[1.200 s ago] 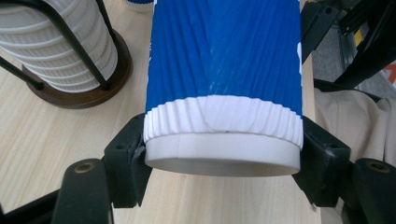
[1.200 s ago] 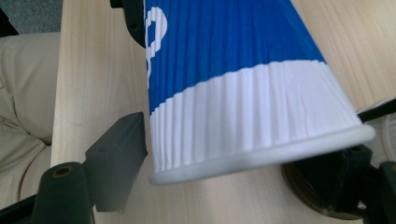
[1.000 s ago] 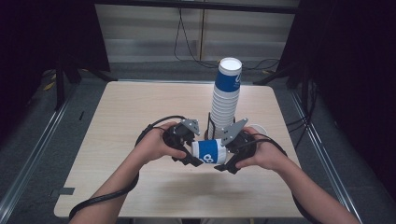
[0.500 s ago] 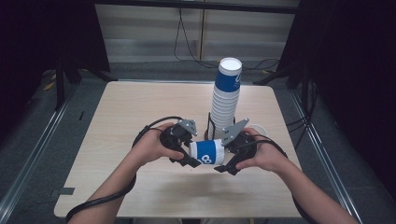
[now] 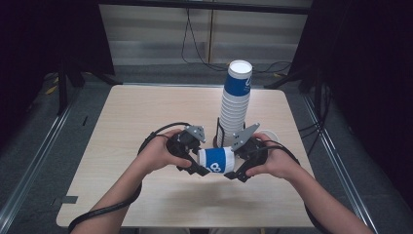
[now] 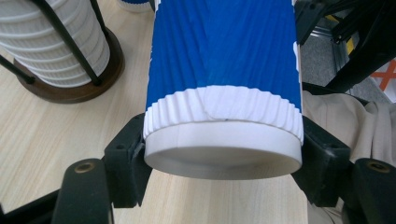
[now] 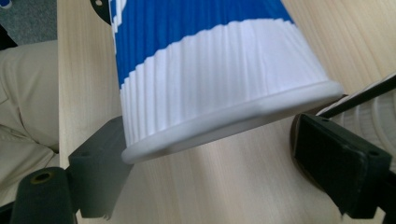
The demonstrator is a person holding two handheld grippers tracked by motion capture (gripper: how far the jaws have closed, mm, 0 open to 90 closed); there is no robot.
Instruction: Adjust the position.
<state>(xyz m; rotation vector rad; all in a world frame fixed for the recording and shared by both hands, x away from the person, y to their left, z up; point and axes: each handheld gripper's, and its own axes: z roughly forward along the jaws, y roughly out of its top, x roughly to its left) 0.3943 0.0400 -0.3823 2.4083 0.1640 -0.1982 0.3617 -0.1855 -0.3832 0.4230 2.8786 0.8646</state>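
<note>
Sideways above the table, the blue cup is clamped by the left gripper; right gripper spread wide around its rim

A pale wooden worktop is set on grey floor; dark curtains are hung beside a light wall.

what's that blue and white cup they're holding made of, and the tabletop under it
The blue and white cup looks like paper: a matte, finely ribbed sleeve with a smooth white base. The tabletop looks like pale wood or wood-look laminate, with faint straight grain and a low sheen; which one I cannot tell.
</note>
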